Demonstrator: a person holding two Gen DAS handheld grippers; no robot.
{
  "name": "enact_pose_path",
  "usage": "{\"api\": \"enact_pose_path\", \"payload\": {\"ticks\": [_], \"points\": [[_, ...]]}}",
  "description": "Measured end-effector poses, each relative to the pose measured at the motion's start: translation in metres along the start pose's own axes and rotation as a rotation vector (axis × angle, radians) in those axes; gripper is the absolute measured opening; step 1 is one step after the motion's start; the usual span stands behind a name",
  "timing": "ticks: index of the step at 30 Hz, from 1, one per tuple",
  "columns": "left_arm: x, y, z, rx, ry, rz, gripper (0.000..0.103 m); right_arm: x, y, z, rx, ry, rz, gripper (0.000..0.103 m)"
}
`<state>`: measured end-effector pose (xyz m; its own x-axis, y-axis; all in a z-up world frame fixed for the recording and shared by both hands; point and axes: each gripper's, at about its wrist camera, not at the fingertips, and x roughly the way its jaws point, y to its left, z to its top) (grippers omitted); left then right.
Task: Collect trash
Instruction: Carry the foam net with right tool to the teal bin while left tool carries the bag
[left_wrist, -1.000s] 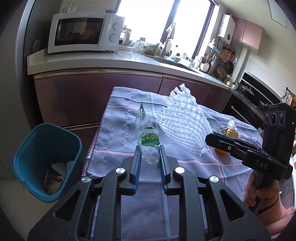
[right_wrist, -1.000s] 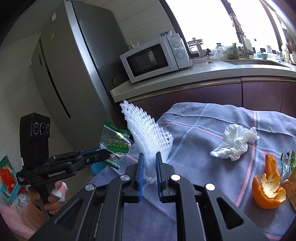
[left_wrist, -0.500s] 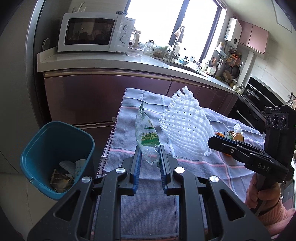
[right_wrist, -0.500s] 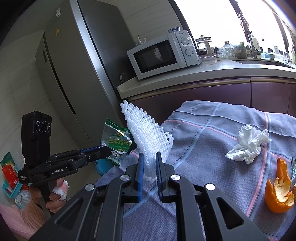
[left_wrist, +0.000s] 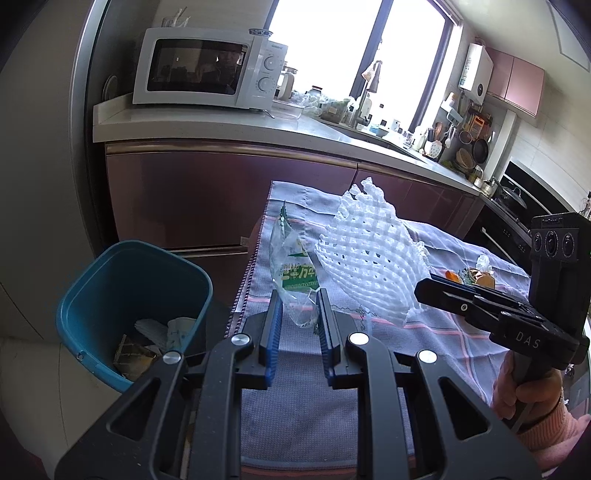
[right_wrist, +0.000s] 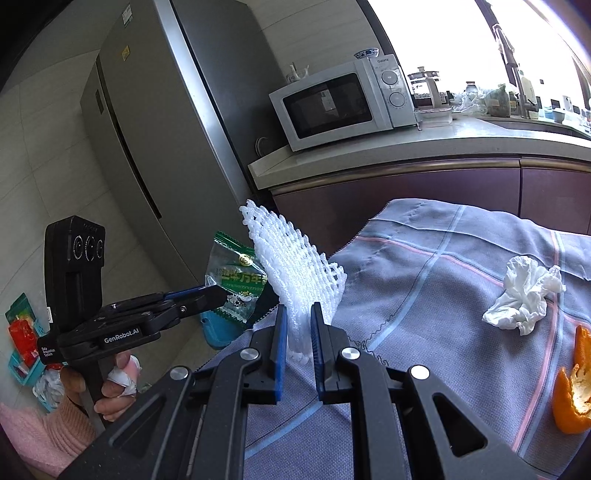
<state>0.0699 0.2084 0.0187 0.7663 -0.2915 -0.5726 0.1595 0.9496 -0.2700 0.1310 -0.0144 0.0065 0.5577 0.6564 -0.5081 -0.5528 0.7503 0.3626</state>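
1. The clear plastic snack wrapper with green print (left_wrist: 295, 275) is pinched upright between the left gripper (left_wrist: 298, 314) fingers, lifted off the tabletop for carrying.
2. The white foam fruit net (right_wrist: 295, 273) is clamped in the right gripper (right_wrist: 297, 332).
3. The blue plastic bin (left_wrist: 122, 273), seemingly on the floor left of the tabletop, is the likely destination.
4. A crumpled white tissue (right_wrist: 522, 293) and orange peel (right_wrist: 572, 391) lie on the grey checked cloth (right_wrist: 424, 295).

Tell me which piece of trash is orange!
The curled orange peel on the checked grey cloth. The crumpled tissue and foam fruit net are white; the clear snack wrapper has green print.
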Motion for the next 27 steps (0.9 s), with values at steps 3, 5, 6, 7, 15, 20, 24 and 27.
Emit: {"api": "enact_pose_path", "payload": {"ticks": [3,5,6,7,15,20,24,27], "points": [[-0.003,0.007,-0.001,-0.009,-0.004,0.01,0.019,0.005,0.004,0.002,-0.005,0.007,0.01,0.011],[-0.006,0.01,-0.002,-0.015,-0.008,0.018,0.019,0.007,0.006,0.002,-0.008,0.009,0.016,0.011],[-0.007,0.012,-0.002,-0.018,-0.009,0.021,0.019,0.008,0.008,0.003,-0.012,0.01,0.018,0.011],[-0.01,0.013,-0.002,-0.021,-0.011,0.025,0.019,0.01,0.009,0.004,-0.015,0.011,0.02,0.011],[-0.017,0.026,-0.003,-0.036,-0.021,0.052,0.019,0.021,0.016,0.008,-0.03,0.021,0.038,0.011],[-0.02,0.032,-0.004,-0.044,-0.026,0.07,0.019,0.027,0.021,0.01,-0.041,0.032,0.047,0.011],[-0.021,0.038,-0.004,-0.05,-0.027,0.084,0.019,0.033,0.024,0.013,-0.047,0.039,0.06,0.011],[-0.022,0.042,-0.004,-0.056,-0.029,0.094,0.019,0.037,0.028,0.015,-0.055,0.044,0.068,0.011]]}}
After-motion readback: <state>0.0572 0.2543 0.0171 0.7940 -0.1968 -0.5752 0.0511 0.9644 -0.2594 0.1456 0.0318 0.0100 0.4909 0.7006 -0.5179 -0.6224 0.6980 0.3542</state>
